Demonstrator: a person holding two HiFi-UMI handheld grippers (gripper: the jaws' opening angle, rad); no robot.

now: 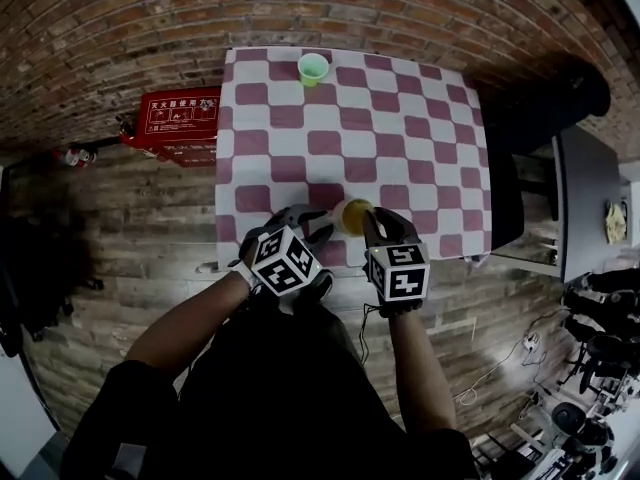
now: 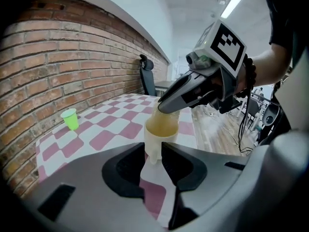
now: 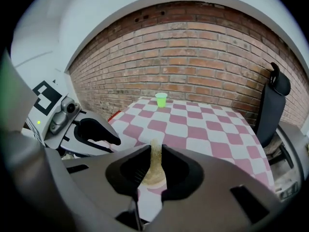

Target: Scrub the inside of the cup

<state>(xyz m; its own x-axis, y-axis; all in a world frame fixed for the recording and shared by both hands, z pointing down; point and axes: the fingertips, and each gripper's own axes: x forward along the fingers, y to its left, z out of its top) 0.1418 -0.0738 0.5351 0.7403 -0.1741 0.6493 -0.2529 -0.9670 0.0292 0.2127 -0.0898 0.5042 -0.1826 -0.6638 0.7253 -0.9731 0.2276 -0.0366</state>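
Item: pale cup point(image 1: 355, 215), yellowish inside, upright at the near edge of the desk point(image 1: 400, 138), on its pink-and-white check cloth.

Left tool point(image 2: 153, 153): jaws narrow, clamped on the cup's lower part.

Right tool point(image 3: 155, 161): reaches over the cup's mouth from the right; jaws nearly together on a thin yellowish strip point(image 3: 155, 151) above the cup. Whether this is a scrubber or the cup's wall cannot be told.

Surroundings:
- green cup point(image 1: 313, 68), far edge of the desk, well apart
- black chair point(image 1: 540, 108), right
- red box point(image 1: 180, 123), left, by the brick wall point(image 1: 120, 28)
- cable point(image 1: 490, 378) on the floor, near right
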